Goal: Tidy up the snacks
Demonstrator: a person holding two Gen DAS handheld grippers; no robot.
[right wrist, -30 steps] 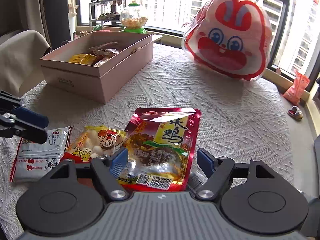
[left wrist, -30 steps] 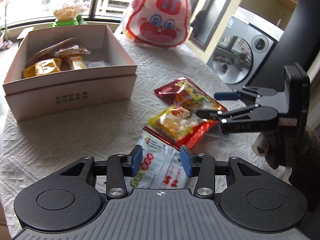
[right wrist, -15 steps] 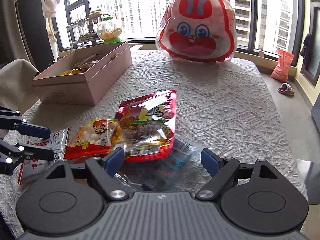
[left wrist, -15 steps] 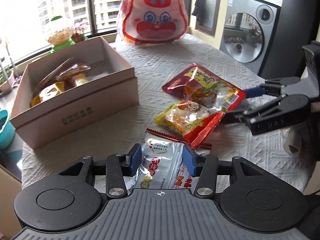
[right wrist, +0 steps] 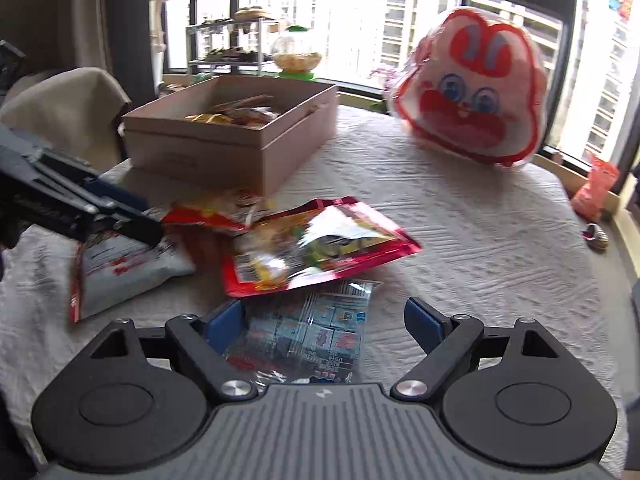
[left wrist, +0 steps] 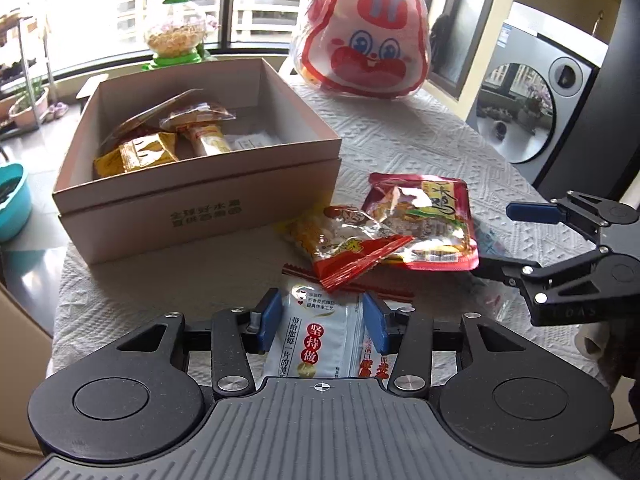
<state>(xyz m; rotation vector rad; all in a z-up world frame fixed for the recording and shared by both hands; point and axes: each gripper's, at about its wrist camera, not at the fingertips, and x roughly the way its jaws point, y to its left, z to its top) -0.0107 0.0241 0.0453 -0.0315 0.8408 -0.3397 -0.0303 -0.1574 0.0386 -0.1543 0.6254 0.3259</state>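
My left gripper (left wrist: 320, 320) is open with its jaws either side of a white snack packet (left wrist: 316, 344) on the table. A yellow-red packet (left wrist: 344, 240) and a red chicken packet (left wrist: 424, 220) lie just beyond it. My right gripper (right wrist: 324, 320) is open over a clear blue packet (right wrist: 316, 332), which lies partly under the red chicken packet (right wrist: 312, 252). The pink cardboard box (left wrist: 192, 208) holds several snacks at the left. The right gripper shows in the left wrist view (left wrist: 500, 240) and the left gripper in the right wrist view (right wrist: 136, 220).
A big red rabbit-face bag (left wrist: 364, 40) stands at the table's far side. A candy dispenser (left wrist: 176, 36) sits behind the box on the sill. A washing machine (left wrist: 536, 112) is off the table's right. The white cloth (right wrist: 460, 216) covers the table.
Both grippers have moved forward and lower over the snack pile. The white packet now sits between my left jaws and the blue packet between my right jaws.
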